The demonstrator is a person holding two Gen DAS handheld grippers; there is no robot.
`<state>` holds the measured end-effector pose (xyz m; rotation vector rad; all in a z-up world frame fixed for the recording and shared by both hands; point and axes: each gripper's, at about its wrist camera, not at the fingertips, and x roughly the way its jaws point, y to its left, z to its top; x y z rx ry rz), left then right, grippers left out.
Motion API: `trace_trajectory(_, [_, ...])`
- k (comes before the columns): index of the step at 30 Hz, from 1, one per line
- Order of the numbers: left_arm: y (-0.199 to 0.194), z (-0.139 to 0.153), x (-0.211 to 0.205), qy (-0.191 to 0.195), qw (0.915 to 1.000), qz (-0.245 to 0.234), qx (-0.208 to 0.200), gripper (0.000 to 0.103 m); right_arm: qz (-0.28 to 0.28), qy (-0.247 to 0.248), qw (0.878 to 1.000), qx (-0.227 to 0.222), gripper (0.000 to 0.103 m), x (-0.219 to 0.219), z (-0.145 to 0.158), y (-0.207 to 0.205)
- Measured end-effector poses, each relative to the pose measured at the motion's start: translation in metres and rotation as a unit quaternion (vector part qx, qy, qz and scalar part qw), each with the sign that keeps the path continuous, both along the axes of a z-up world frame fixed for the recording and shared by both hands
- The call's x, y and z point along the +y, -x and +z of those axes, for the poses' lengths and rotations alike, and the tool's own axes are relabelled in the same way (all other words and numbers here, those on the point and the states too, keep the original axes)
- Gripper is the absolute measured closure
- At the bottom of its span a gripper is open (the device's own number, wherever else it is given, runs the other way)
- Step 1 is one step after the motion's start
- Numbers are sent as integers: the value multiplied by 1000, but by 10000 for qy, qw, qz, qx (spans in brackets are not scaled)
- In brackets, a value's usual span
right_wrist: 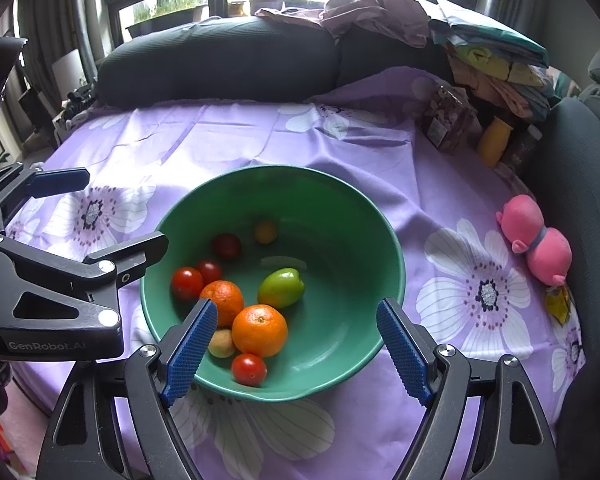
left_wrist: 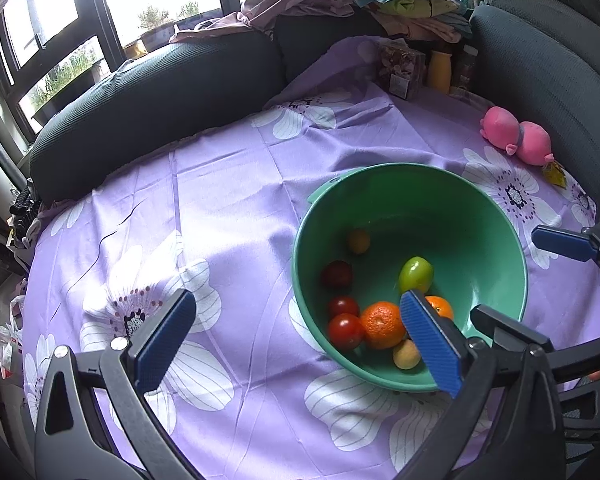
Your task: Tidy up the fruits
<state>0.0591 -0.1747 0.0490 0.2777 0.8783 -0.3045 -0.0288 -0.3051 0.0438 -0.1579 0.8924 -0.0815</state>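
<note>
**Fruit gathered in the green bowl**

The bowl point(right_wrist: 340, 216) sat on the purple cloth point(right_wrist: 228, 136), holding two oranges point(right_wrist: 260, 330), tomatoes point(right_wrist: 187, 282), a green fruit point(right_wrist: 281, 287) and small yellow ones. The right gripper point(right_wrist: 296, 354) hung over its near rim, fingers wide, empty. The left gripper point(left_wrist: 296, 336) stood wide beside it, empty. A pink toy point(right_wrist: 540, 244) lay well apart.

bowl point(right_wrist: 340, 216) green | oranges point(right_wrist: 260, 330) orange | tomatoes point(right_wrist: 249, 369) red | cloth point(right_wrist: 260, 136) lilac, white flowers | toy point(right_wrist: 540, 240) pink, right of right gripper point(right_wrist: 296, 352) | pads point(right_wrist: 190, 356) blue
</note>
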Motion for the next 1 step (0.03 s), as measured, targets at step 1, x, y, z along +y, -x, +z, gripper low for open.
trace_trajectory(1, [0, 0, 0, 3, 10000, 4, 3, 1, 1, 0, 10000, -1, 21, 0, 0, 0])
